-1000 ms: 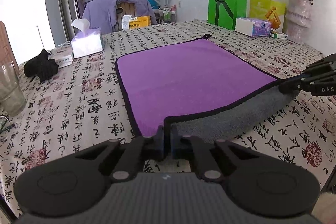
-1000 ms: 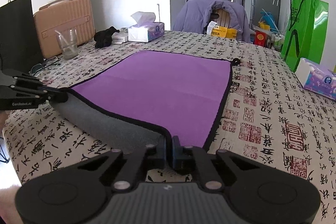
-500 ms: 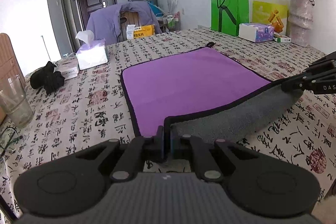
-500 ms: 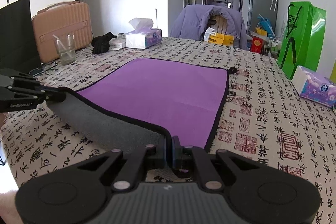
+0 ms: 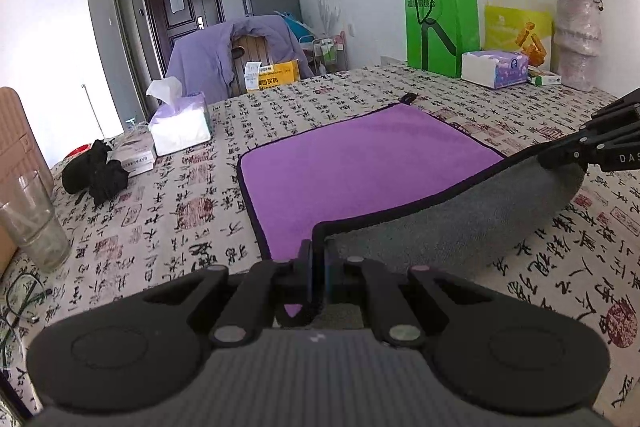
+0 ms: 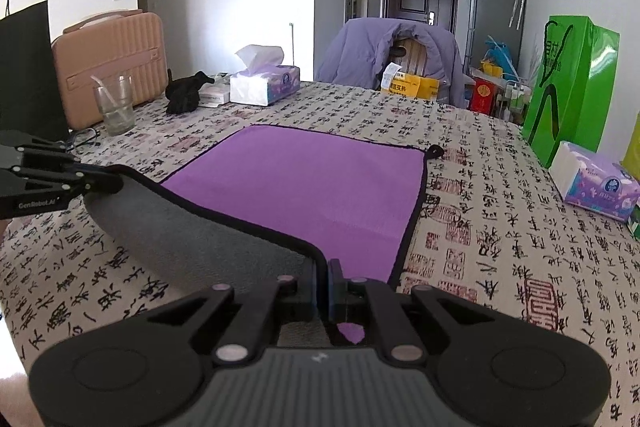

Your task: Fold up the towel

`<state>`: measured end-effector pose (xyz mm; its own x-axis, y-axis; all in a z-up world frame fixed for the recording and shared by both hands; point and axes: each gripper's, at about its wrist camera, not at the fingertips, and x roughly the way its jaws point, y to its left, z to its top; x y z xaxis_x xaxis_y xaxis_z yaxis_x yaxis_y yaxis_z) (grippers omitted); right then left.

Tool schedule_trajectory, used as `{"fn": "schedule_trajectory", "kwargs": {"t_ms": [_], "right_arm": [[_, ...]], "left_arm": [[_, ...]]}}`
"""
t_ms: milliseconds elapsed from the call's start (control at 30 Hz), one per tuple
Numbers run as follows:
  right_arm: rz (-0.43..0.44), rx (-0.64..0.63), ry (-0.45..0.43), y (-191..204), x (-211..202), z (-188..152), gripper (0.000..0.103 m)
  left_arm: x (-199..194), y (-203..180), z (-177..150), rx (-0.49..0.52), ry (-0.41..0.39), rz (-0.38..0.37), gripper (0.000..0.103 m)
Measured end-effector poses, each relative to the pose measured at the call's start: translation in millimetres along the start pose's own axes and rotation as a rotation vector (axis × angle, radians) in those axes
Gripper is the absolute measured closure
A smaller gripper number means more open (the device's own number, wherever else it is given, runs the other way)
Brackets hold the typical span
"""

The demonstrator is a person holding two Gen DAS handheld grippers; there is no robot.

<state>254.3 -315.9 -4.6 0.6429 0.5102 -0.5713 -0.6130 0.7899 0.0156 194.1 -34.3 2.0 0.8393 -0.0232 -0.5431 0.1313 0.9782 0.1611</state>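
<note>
A purple towel (image 5: 360,163) with a grey underside and black hem lies on the patterned tablecloth; it also shows in the right wrist view (image 6: 320,187). My left gripper (image 5: 318,259) is shut on the towel's near left corner. My right gripper (image 6: 323,279) is shut on the near right corner. Both corners are lifted, so the near edge hangs between them as a grey band (image 5: 460,223). The right gripper shows at the right edge of the left wrist view (image 5: 560,157), and the left gripper at the left of the right wrist view (image 6: 100,183).
A glass (image 5: 32,223), a black cloth bundle (image 5: 96,175) and a tissue box (image 5: 180,123) stand to the left. A green bag (image 5: 440,19), another tissue box (image 5: 496,67) and a flower vase (image 5: 576,39) stand at the far right. A pink case (image 6: 112,59) stands at the left edge.
Both grippers have risen with the towel's near corners. More of the grey underside shows and the near edge hangs higher off the table.
</note>
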Motion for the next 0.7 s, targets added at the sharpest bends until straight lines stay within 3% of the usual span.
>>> {"fn": "schedule_trajectory", "kwargs": {"t_ms": [700], "right_arm": [[-0.016, -0.018, -0.029, -16, 20, 31, 0.098]], "left_arm": [[26, 11, 26, 0.019, -0.023, 0.035, 0.097]]}}
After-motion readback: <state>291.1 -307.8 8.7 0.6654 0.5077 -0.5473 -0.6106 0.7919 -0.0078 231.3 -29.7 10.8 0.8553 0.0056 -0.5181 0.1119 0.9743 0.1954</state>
